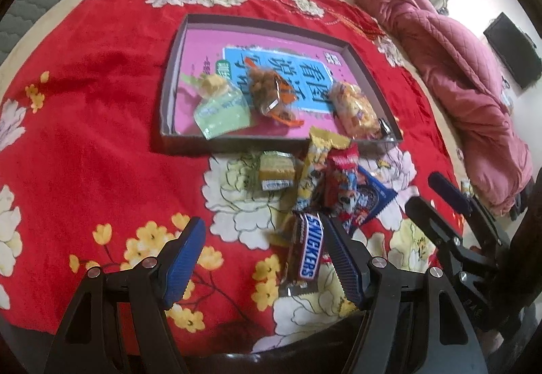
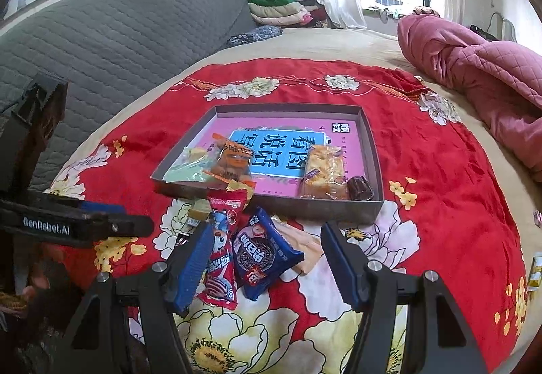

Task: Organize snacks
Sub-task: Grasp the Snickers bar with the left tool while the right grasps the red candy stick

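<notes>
A shallow grey box with a pink printed bottom lies on the red floral blanket. In it are a green packet, an orange packet, a yellow cake packet and a small dark sweet. Loose snacks lie in front of it: a Snickers bar, a yellow packet, a red packet, a blue Oreo packet and a small cake. My left gripper is open, the Snickers by its right finger. My right gripper is open around the red and blue packets.
A rolled pink quilt lies along the bed's right side. A grey padded headboard stands at the back, with folded clothes by the window. The right gripper's body shows in the left wrist view.
</notes>
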Action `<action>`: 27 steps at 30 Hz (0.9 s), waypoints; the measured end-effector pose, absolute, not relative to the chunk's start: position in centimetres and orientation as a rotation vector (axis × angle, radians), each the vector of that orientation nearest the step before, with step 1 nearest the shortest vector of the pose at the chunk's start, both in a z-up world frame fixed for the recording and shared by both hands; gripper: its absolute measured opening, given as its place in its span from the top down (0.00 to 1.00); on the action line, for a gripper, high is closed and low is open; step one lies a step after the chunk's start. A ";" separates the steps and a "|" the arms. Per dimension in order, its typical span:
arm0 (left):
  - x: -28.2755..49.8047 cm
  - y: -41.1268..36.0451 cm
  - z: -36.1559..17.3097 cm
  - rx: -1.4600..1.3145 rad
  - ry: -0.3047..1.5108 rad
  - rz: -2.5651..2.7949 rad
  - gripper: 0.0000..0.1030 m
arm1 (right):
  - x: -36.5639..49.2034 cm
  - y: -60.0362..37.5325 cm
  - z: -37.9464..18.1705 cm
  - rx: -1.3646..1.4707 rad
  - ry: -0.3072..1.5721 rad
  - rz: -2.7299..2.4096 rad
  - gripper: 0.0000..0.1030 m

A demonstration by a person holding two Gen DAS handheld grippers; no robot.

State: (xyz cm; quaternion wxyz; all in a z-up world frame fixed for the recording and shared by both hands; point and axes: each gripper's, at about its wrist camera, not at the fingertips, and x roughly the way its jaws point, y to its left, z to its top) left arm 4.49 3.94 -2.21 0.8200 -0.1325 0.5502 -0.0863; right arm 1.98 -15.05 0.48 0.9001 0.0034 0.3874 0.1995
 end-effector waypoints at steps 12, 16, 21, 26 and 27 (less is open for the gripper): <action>4.1 2.5 -4.2 -0.287 1.245 -0.228 0.28 | 1.9 -14.8 0.2 0.005 0.813 0.424 0.37; 4.1 2.1 -5.0 -0.282 1.276 -0.233 0.28 | 1.9 -14.8 0.2 0.007 0.816 0.426 0.37; 4.0 1.4 -5.5 -0.268 1.287 -0.241 0.28 | 2.0 -14.6 -0.1 0.010 0.827 0.439 0.37; 4.0 1.0 -6.0 -0.267 1.300 -0.244 0.28 | 2.3 -13.8 -0.5 0.012 0.857 0.483 0.37; 4.0 1.0 -6.1 -0.269 1.302 -0.244 0.28 | 2.4 -13.5 -0.7 0.014 0.869 0.502 0.37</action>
